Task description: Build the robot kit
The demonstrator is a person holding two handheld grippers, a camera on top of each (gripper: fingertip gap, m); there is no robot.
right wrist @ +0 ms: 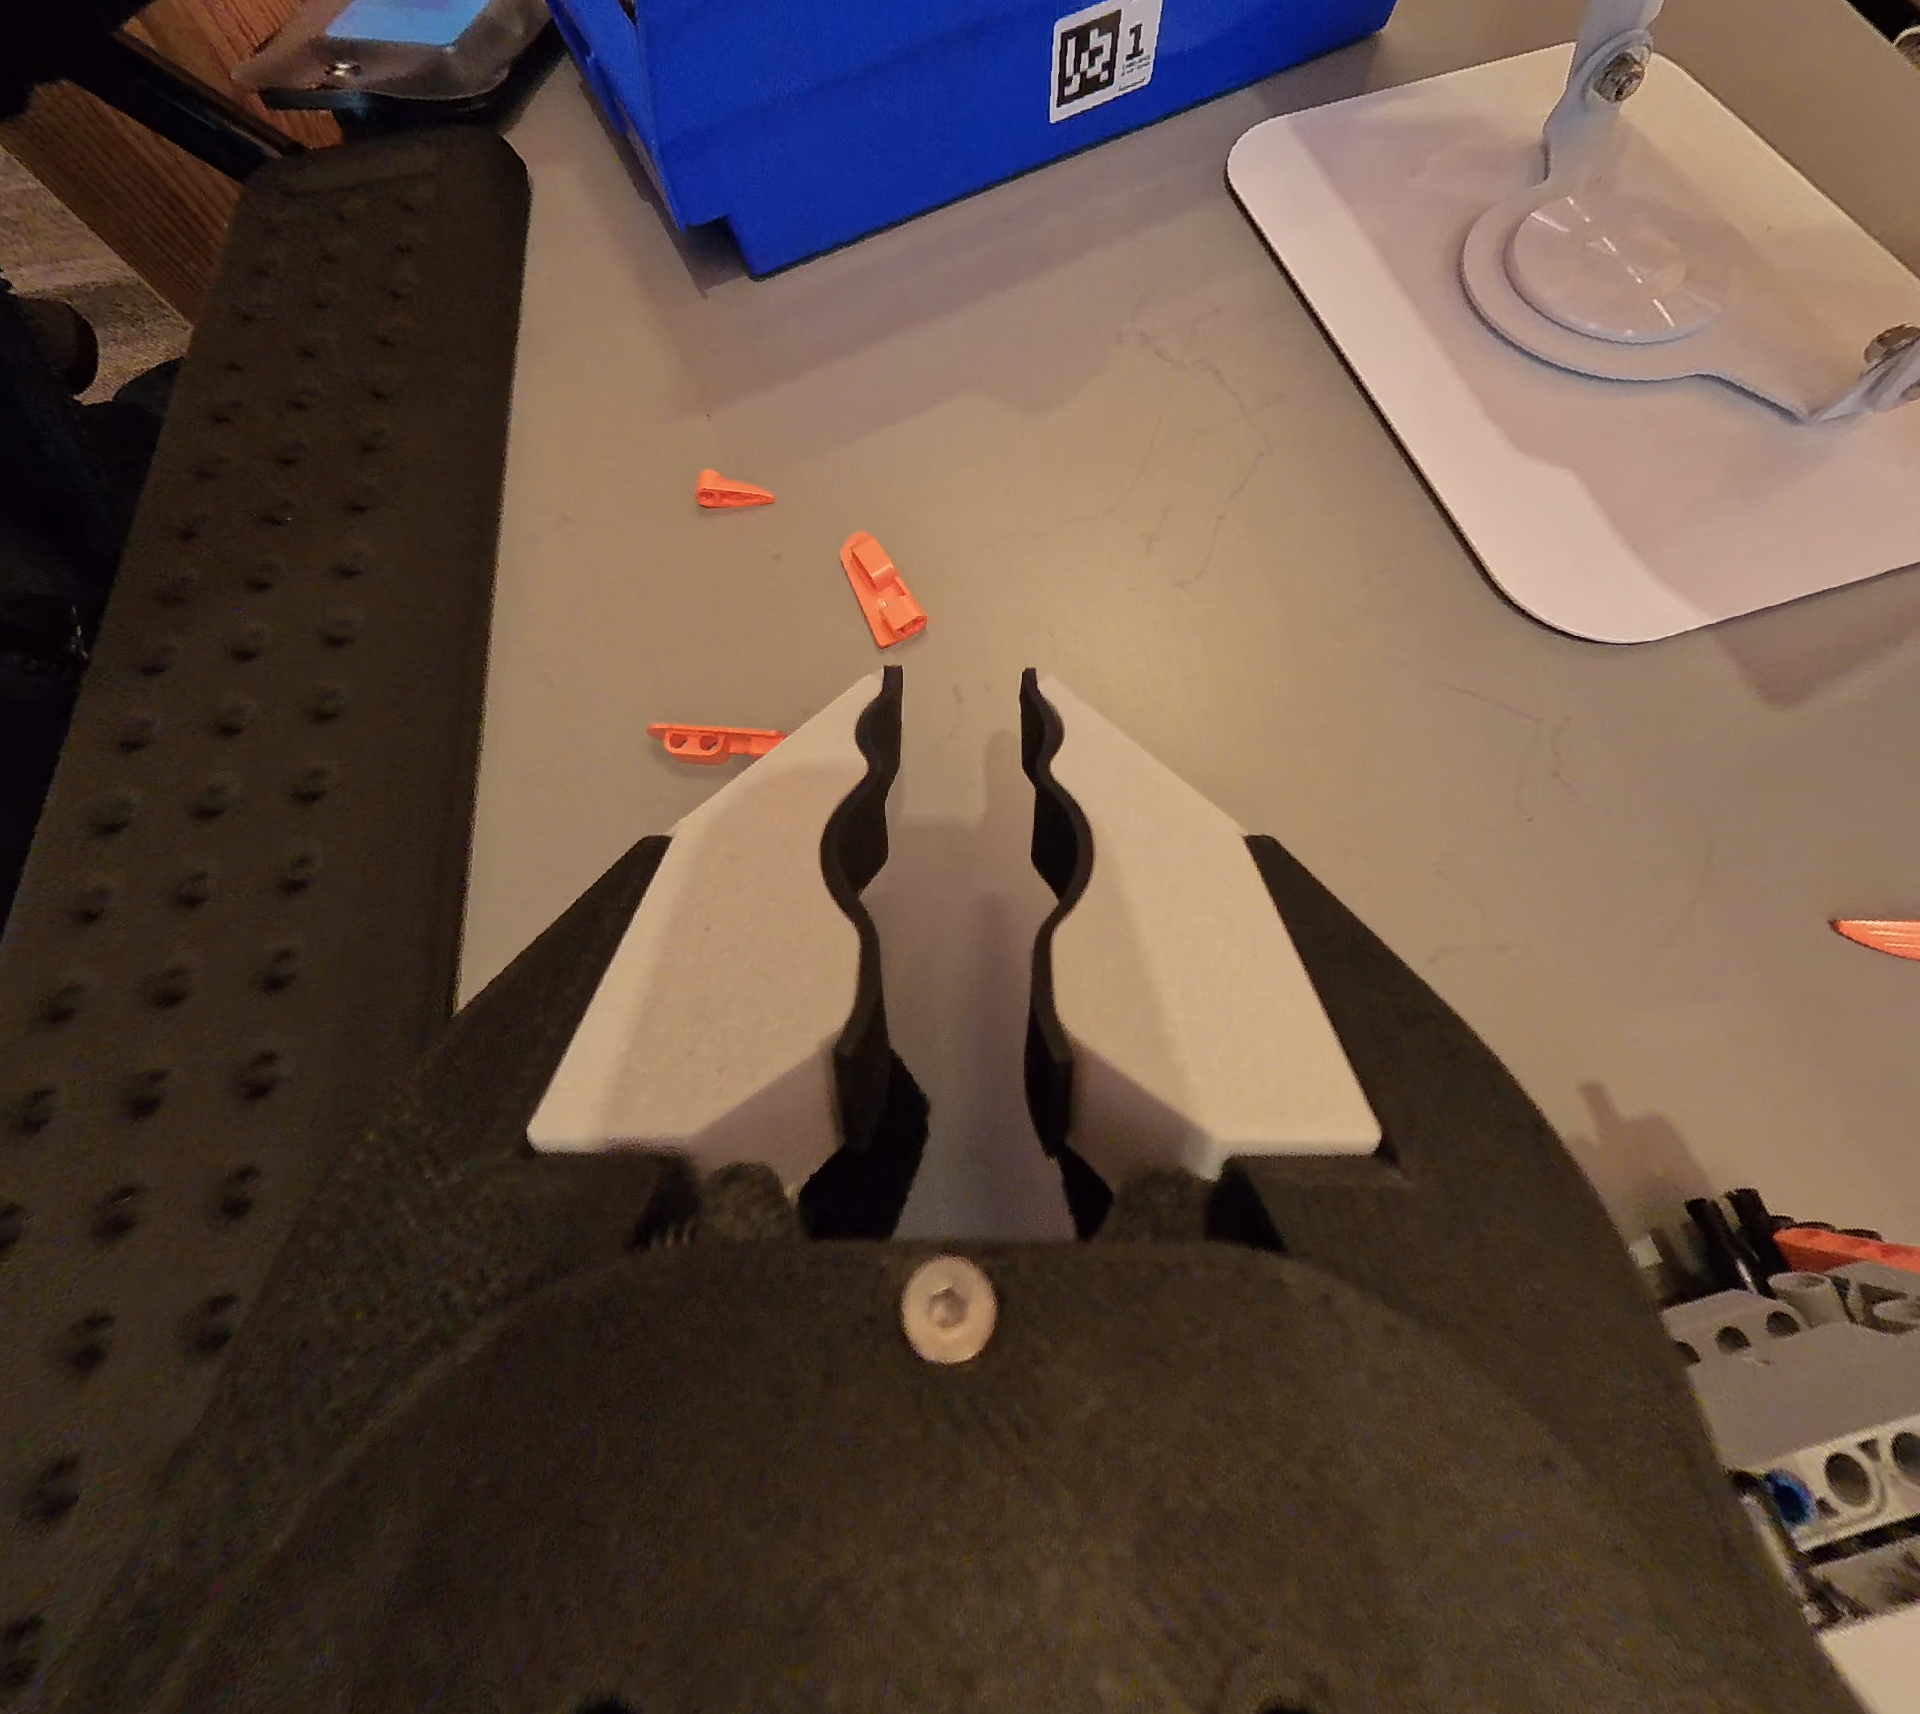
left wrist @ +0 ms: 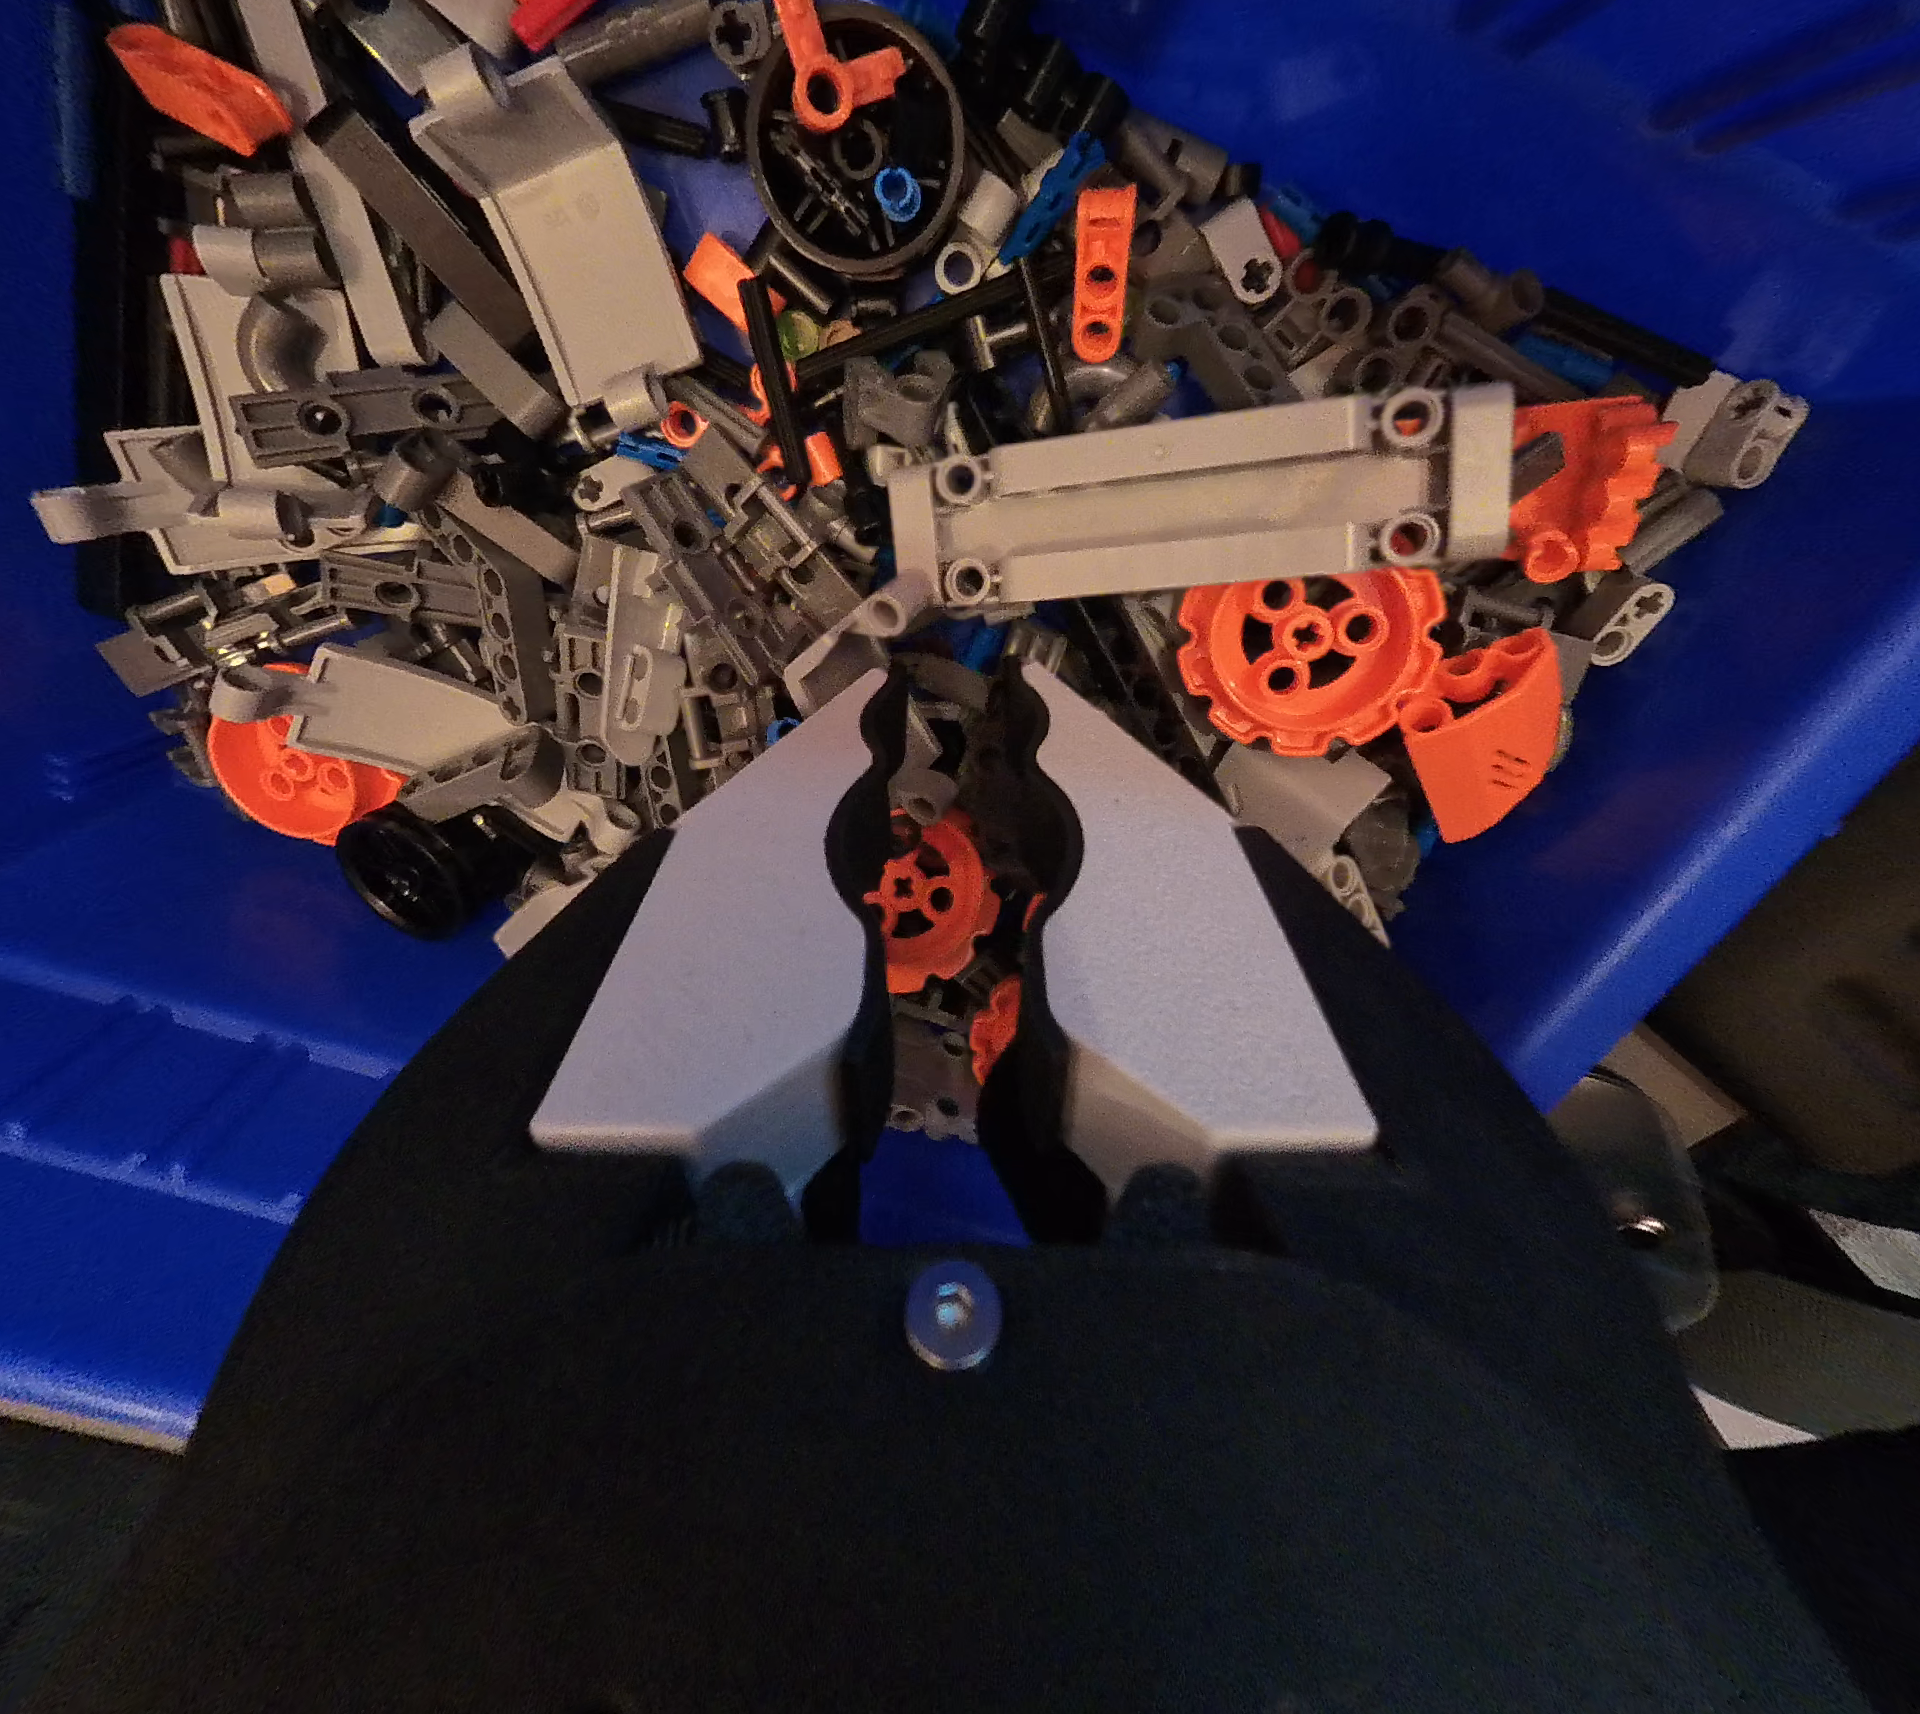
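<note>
Jaws of the left gripper stand narrowly apart, empty, over a blue bin of building pieces; the right gripper, narrowly apart, empty, hovers over the worktop beside an orange piece.

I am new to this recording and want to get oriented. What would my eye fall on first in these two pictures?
First, the blue bin, filled with a jumble of grey, black and orange building-toy parts; the left hand-held gripper hangs open over it, near an orange gear. In the right wrist view, three small orange pieces lie loose on the grey table ahead of the open right hand-held gripper, with a white stand base to the right.
</note>
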